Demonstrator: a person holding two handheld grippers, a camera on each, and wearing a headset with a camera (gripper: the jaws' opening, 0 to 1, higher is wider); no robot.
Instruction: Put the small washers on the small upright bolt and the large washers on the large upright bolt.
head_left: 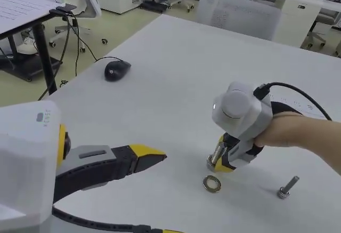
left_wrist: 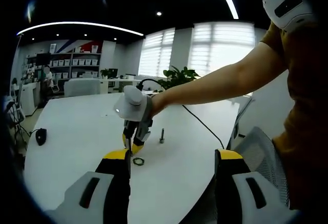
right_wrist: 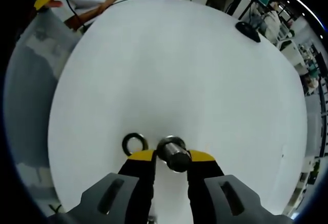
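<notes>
While the right gripper (head_left: 224,162) has its fingers clamped on the large bolt (right_wrist: 174,154), low over the white table (head_left: 176,83), a washer (head_left: 212,183) lies flat on the table just beside those fingers, apart from the bolt. The small bolt (head_left: 287,186) stands on its head near them, on the side away from the left gripper (left_wrist: 174,155) — whose fingers are spread wide with nothing between them. A black mouse (head_left: 117,70) sits well apart, near the table's edge.

head: above table (head_left: 176,73) | left: across | right: close overhead | shared: washer (head_left: 212,183)
</notes>
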